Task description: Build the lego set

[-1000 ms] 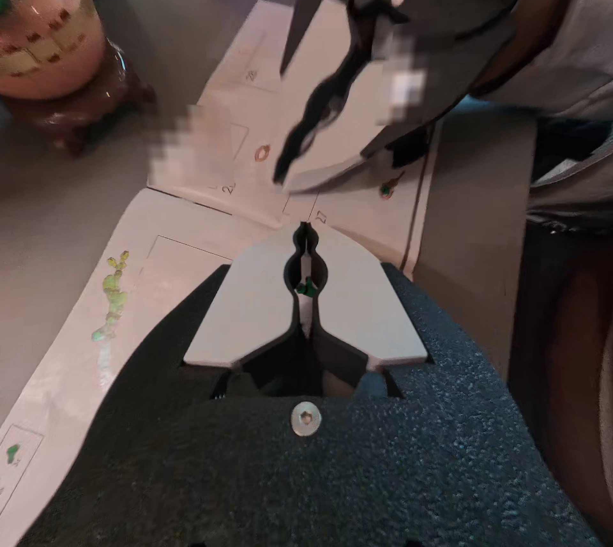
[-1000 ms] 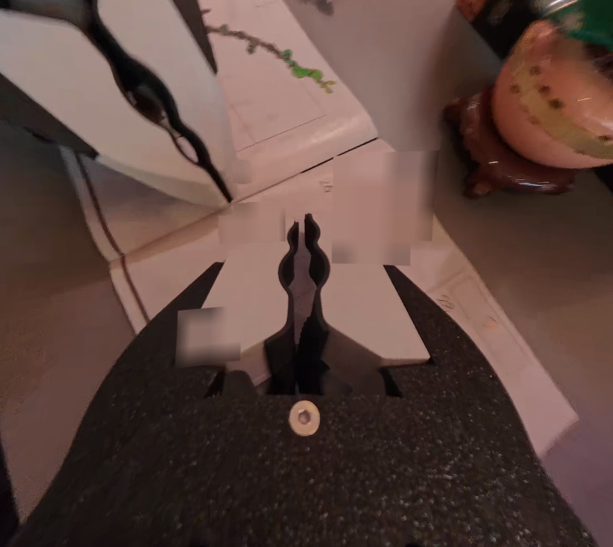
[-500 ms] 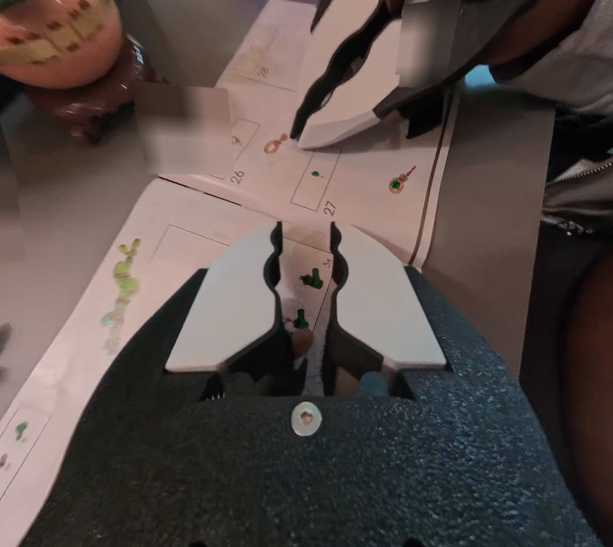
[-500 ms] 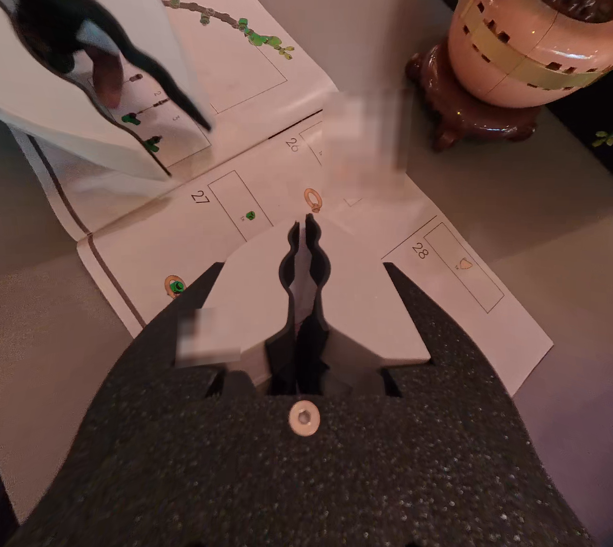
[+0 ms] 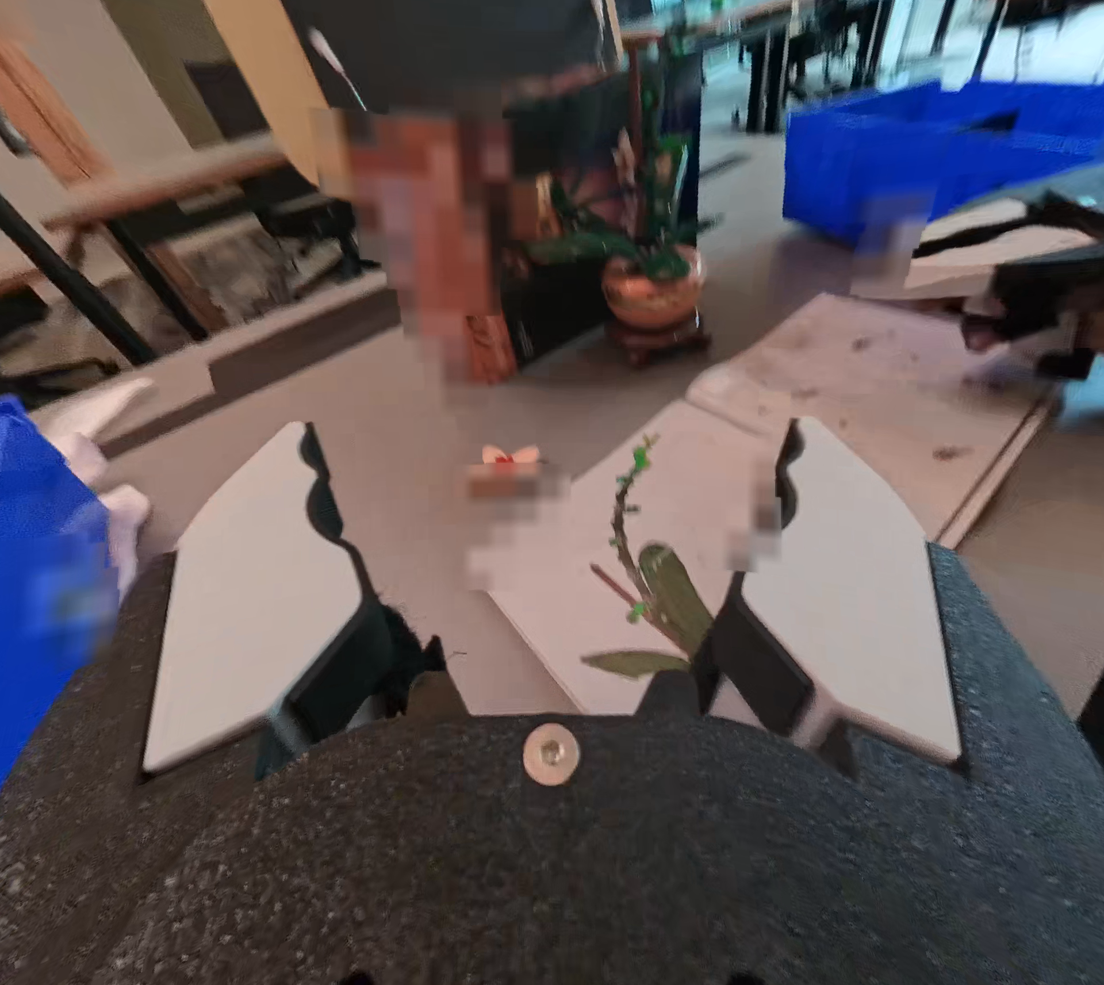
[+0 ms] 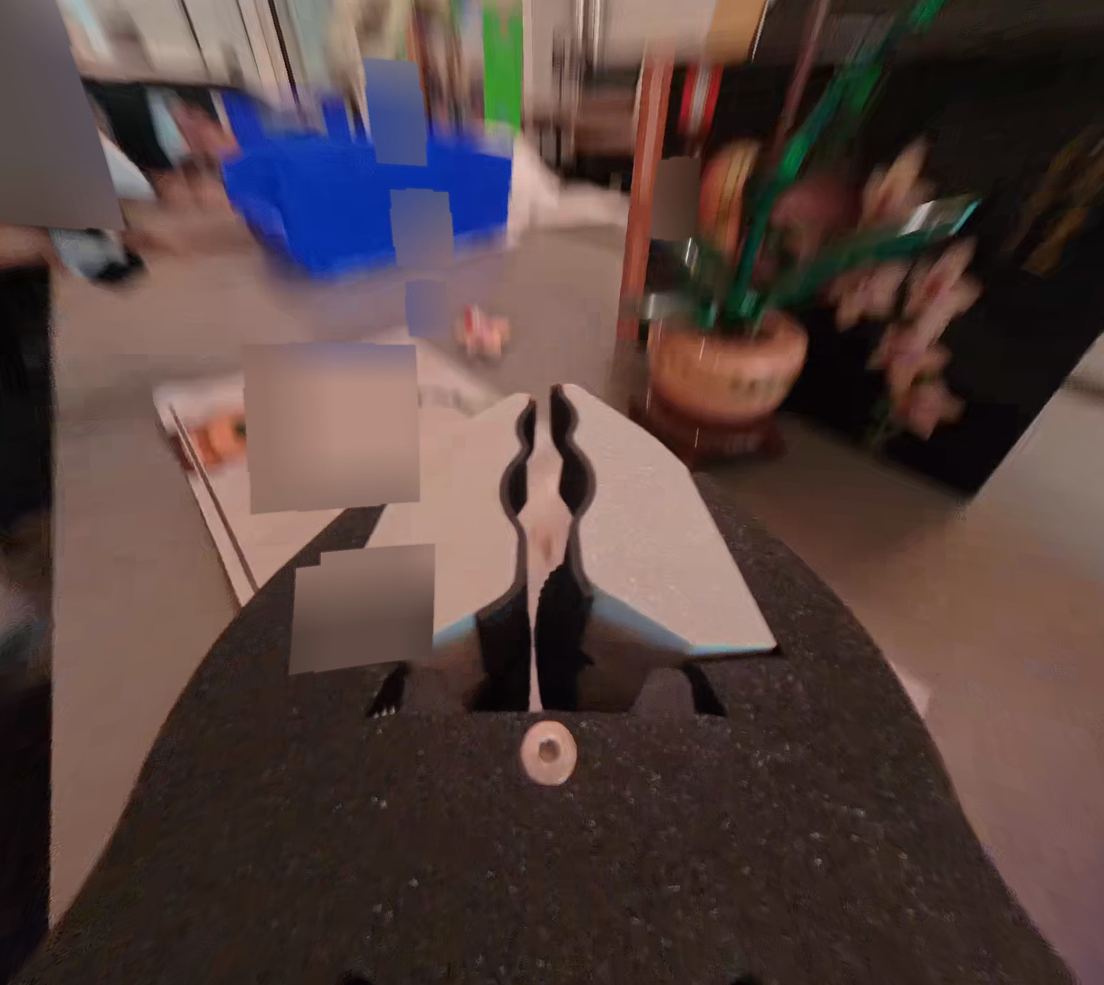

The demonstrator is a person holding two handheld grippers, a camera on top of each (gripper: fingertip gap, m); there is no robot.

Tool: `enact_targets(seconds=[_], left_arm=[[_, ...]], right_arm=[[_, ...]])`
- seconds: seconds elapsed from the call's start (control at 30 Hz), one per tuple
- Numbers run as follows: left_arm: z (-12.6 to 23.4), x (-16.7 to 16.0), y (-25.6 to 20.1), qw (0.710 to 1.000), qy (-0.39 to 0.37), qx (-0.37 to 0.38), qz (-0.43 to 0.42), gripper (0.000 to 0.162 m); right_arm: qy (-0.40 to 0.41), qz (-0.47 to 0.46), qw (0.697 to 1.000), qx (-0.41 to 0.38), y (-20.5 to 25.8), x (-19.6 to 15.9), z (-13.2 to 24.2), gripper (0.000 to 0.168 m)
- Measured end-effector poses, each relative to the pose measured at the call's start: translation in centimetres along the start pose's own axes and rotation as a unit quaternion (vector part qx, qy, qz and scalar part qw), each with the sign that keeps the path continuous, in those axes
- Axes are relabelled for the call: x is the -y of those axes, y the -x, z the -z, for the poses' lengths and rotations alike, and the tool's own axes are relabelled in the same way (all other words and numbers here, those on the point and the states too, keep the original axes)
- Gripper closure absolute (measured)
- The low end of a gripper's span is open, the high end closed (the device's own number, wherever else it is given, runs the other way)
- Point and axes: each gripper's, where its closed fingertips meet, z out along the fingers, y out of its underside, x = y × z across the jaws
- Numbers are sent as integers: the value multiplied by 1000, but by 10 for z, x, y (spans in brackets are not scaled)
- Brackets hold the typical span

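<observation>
Both views motion-blurred. Left tool (image 5: 546, 454) spread wide, nothing between its fingers, hovering low over the grey desk (image 5: 382, 454). Open instruction booklet (image 5: 836, 406) lies flat on the desk ahead and to the right, its near page printed with a green stem and leaves, showing between the fingers. Small pink-and-white lego flower (image 5: 511, 454) sits on the desk just beyond the booklet's near corner, apart from the tool. Built lego orchid in a pink pot (image 5: 651, 281) stands farther back on a dark brown base, next to a dark box (image 5: 555, 251). Blue bin (image 5: 932, 162) at far right on the desk; right tool (image 5: 920, 248) visible at the right edge above the booklet. Right tool (image 6: 542, 395) nearly closed, narrow slit between the fingers, nothing seen gripped. Over the booklet (image 6: 203, 484); potted orchid (image 6: 729, 371) just right of its tips, lego flower (image 6: 481, 329) and blue bin (image 6: 358, 197) ahead, all blurred.
</observation>
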Motion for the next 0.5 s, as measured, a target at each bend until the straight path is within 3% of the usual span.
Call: enact_targets(seconds=[0.03, 0.07, 0.1, 0.23, 0.4, 0.5], left_arm=[[4, 14, 3, 999, -32, 4, 1, 18], [7, 28, 6, 998, -63, 7, -1, 16], [10, 42, 10, 996, -92, 12, -7, 16], [14, 106, 24, 984, -171, 9, -45, 22], [11, 184, 27, 970, -235, -25, -57, 41], [-4, 181, 15, 967, -242, -58, -50, 55]], right_arm=[[-70, 1, 998, -6, 1, 24, 9, 148], [-107, 1, 994, -20, 0, 40, 17, 121], [-114, 11, 993, -28, 1, 50, 20, 94], [-58, 78, 995, -21, 10, 74, 5, 26], [-69, 82, 992, 63, 35, 146, -29, 22], [-77, 81, 986, 127, 56, 171, -45, 21]])
